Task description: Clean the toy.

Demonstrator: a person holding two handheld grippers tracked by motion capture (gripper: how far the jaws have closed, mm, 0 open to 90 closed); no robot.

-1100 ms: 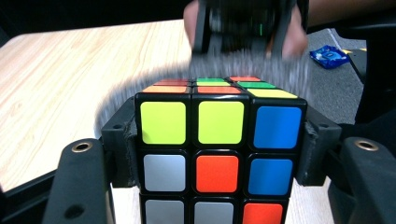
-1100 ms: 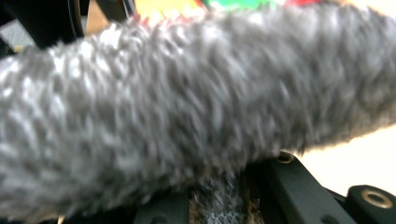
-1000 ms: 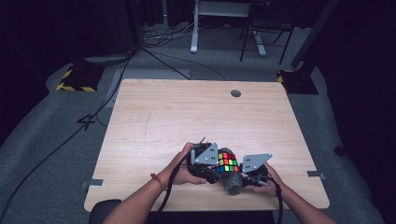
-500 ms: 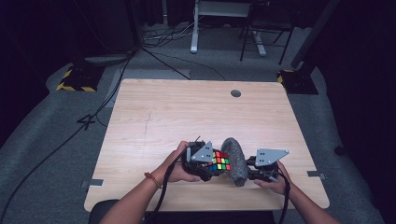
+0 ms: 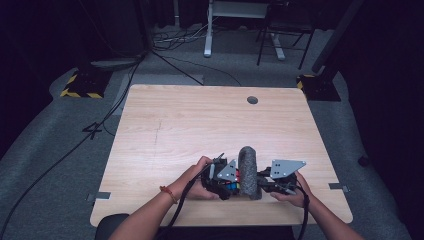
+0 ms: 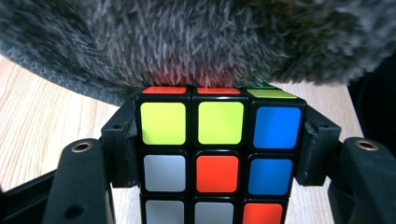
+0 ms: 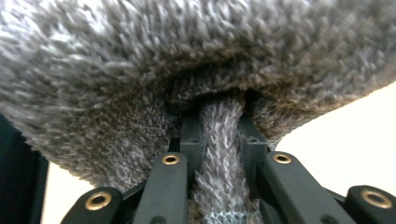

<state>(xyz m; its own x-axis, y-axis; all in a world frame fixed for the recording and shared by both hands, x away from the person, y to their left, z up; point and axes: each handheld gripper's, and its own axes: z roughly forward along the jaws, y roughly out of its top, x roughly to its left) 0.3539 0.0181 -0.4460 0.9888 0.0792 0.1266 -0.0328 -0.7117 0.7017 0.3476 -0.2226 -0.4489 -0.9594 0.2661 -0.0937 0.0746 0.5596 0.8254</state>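
So right up close, the left gripper [image 6: 219, 154] has its two black jaws clamped on the sides of a puzzle cube [image 6: 218, 158], the scrambled kind with yellow, blue, orange and white stickers facing that gripper's camera. Just past the cube's top edge, a grey fuzzy cloth [image 6: 187, 42] hangs over it and touches it. In the right gripper view, the right gripper [image 7: 223, 154] is pinching a fold of that same fuzzy cloth [image 7: 219, 158] between its jaws, and the rest of the fabric bulges up and over right beyond the tips. From the high view, the left gripper [image 5: 224, 181] and the right gripper [image 5: 267, 184] sit near each other by the near edge of the wooden table [image 5: 190, 125], with the cloth [image 5: 248, 171] standing up like a hump between them and the cube [image 5: 231, 186] tucked against its left side. Farther off, beyond the grippers, the table has a small round grommet [image 5: 252, 100] near its far edge.
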